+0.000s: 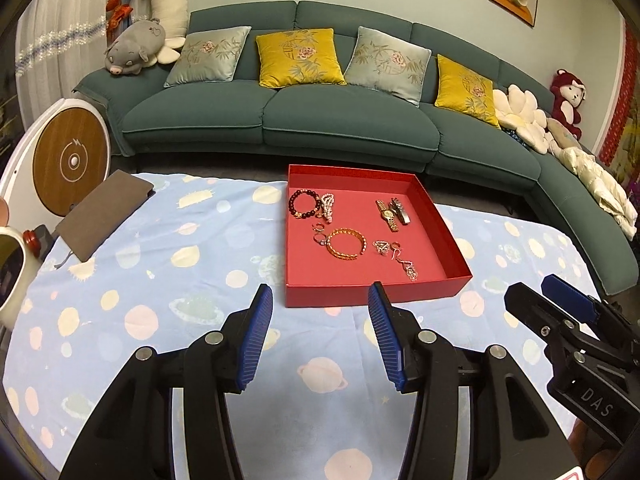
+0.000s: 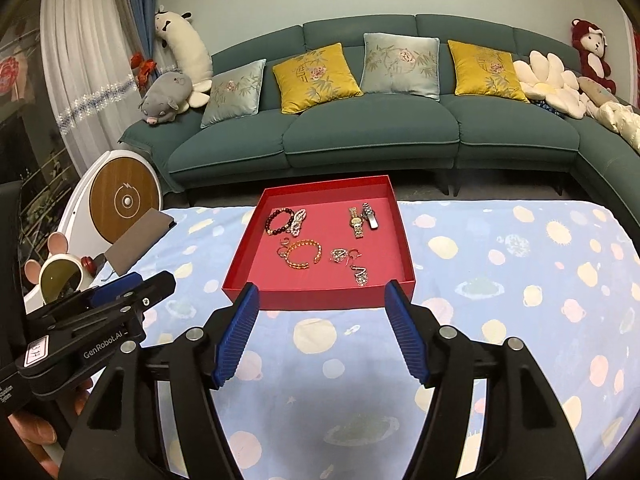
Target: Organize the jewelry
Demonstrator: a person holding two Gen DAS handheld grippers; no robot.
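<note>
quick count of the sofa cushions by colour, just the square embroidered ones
Yellow cushions: 2
Pale blue-grey cushions: 2
Total: 4, alternating along the back of the green sofa.

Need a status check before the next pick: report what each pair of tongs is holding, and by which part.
Nothing is held. The left tongs and right tongs both stand open over the tablecloth; all jewelry lies in the red tray.
</note>
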